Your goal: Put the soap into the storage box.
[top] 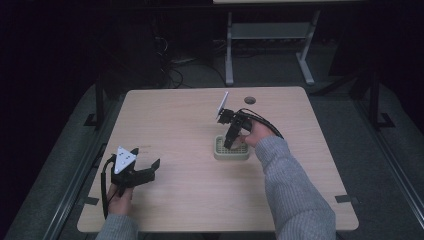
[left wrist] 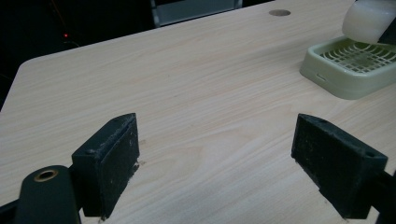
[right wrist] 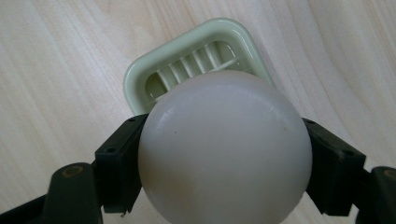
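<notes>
Clearly smooth and rigid, the white soap bar [right wrist: 224, 149] looks slippery; the right gripper [right wrist: 224, 158] pinches its widest sides above the green dish [right wrist: 196, 56], centre frame. The left gripper [left wrist: 229, 158] rests spread.

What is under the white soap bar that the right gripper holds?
Under the white soap bar, held by the right gripper, sits the pale green slatted soap dish on the table. The bar covers most of the dish's grid.

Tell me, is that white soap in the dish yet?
Not yet. The soap is clamped in the right gripper above the empty dish.
</notes>
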{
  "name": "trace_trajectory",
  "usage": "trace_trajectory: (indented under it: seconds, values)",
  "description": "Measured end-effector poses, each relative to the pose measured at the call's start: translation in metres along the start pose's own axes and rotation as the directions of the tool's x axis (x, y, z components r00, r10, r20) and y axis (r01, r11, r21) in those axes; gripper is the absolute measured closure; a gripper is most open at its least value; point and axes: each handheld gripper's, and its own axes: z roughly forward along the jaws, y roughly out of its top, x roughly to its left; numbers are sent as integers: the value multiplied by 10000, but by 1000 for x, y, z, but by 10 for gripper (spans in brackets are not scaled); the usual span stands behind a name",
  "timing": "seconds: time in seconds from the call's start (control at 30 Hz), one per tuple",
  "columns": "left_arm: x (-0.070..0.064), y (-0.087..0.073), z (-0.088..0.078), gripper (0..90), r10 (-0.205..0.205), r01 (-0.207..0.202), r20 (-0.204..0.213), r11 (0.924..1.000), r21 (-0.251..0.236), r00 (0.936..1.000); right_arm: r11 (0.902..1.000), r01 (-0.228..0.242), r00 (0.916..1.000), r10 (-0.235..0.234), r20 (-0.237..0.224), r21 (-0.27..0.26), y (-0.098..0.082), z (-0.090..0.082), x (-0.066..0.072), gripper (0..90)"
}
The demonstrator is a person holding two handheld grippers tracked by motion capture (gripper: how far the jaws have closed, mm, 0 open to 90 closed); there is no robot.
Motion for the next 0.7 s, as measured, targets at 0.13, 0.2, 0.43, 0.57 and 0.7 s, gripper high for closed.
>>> trace_trajectory:
  seconds: [0.13,0.2,0.43,0.57,0.7]
  values:
    - [0,0,0,148,4,-4,9,10000,14,10000,10000,-73,10000,73,40,60,1,6,-1,235]
    - [0,0,0,148,-21,21,-2,10000,-6,10000,9999,-117,9999,116,31,74,1,9,-1,235]
    - [0,0,0,148,-7,7,22,10000,16,10000,9994,-181,9998,179,90,293,0,19,-1,235]
    - [0,0,0,148,-13,13,33,10000,9,10000,9992,-283,9996,282,53,275,0,23,-2,234]
    - [0,0,0,148,-6,6,26,10000,9,10000,9991,-333,9994,331,75,275,0,23,-2,234]
